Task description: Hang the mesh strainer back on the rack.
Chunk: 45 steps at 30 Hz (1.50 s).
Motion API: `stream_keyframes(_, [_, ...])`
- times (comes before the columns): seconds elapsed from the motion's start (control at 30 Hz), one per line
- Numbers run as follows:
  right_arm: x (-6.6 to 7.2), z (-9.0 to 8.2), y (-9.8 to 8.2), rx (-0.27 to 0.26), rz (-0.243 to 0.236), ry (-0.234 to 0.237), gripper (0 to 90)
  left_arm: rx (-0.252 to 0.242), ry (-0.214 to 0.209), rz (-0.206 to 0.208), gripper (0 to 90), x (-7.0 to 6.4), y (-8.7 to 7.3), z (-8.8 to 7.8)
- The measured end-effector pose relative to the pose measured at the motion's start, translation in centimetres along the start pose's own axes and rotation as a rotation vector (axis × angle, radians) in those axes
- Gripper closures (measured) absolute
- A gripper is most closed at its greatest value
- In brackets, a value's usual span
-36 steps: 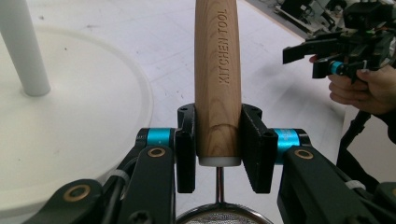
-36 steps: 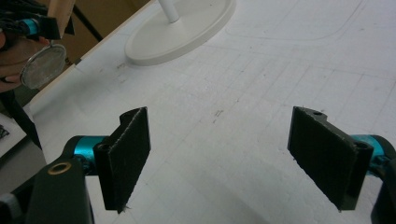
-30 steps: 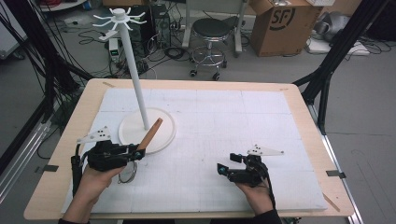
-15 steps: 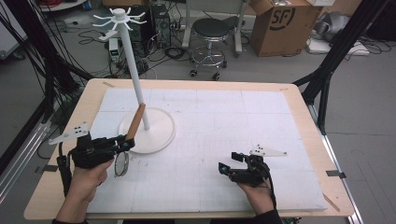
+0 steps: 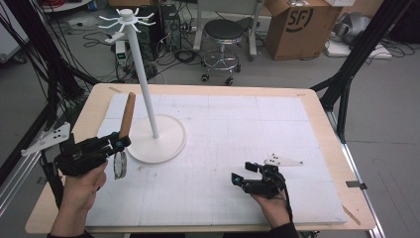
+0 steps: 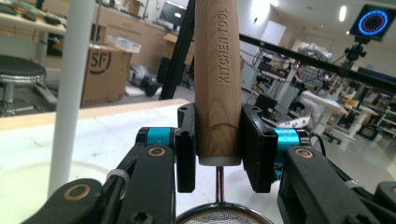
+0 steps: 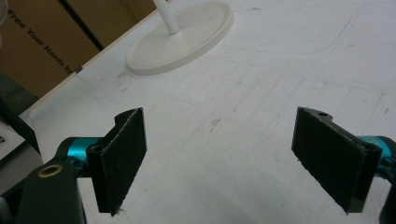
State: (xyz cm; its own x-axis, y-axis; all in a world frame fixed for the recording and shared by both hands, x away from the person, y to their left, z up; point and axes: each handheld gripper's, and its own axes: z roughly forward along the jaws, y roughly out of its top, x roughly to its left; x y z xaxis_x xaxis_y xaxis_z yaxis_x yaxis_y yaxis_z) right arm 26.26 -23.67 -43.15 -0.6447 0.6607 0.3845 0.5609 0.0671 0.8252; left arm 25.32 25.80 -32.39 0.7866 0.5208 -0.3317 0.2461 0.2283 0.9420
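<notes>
My left gripper (image 5: 119, 142) is shut on the wooden handle (image 5: 128, 114) of a small strainer, lifted over the mat's left side. The handle (image 6: 218, 79), stamped KITCHEN TOOL, stands nearly upright between the two pads. The strainer's round mesh head (image 5: 119, 165) hangs below the jaws, its rim (image 6: 219, 217) just visible under the handle. A white rack with a tall pole (image 5: 143, 74), hook arms on top (image 5: 127, 18) and a round base (image 5: 168, 144) stands just right of the handle. My right gripper (image 5: 236, 179) rests open near the front of the mat, its jaws (image 7: 233, 158) wide apart with nothing between them.
A white mat (image 5: 237, 129) covers most of the wooden table (image 5: 322, 119). The rack's base (image 7: 182, 35) lies far ahead of the right gripper. Behind the table stand a stool (image 5: 225, 34), a cardboard box (image 5: 297, 25) and black frame legs (image 5: 346, 74).
The left gripper has risen and drifted left with the strainer. The handle has swung from leaning right over the rack's base to nearly upright. The right gripper has stayed put.
</notes>
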Motion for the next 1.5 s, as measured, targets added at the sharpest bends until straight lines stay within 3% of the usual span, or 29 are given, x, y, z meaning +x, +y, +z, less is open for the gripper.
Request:
stream_keyframes(0.27, [-0.1, -0.1, 0.0, -0.007, 0.007, -0.001, 17.0, -0.091, -0.008, -0.011, 69.4, 0.3, 1.6, -0.5])
stream_keyframes(0.4, [-0.2, -0.1, 0.0, -0.006, 0.01, 0.003, 17.0, -0.094, -0.012, -0.02, 69.4, 0.8, 2.2, -0.2])
stream_keyframes(0.67, [-0.4, -0.1, 0.0, -0.008, 0.022, 0.007, 17.0, -0.112, -0.003, 0.003, 69.4, 0.9, 4.4, 0.8])
stream_keyframes(1.0, [-0.8, -0.2, 0.1, -0.026, 0.047, 0.032, 17.0, -0.13, 0.009, 0.016, 69.4, 1.6, 6.4, 0.9])
stream_keyframes(1.23, [-1.1, -0.2, 0.0, -0.035, 0.062, 0.04, 17.0, -0.177, -0.003, 0.015, 69.4, 2.0, 7.1, 0.8])
stream_keyframes(1.5, [-1.3, -0.2, 0.0, -0.049, 0.087, 0.069, 17.0, -0.192, -0.001, 0.015, 69.4, 2.7, 7.4, 0.9])
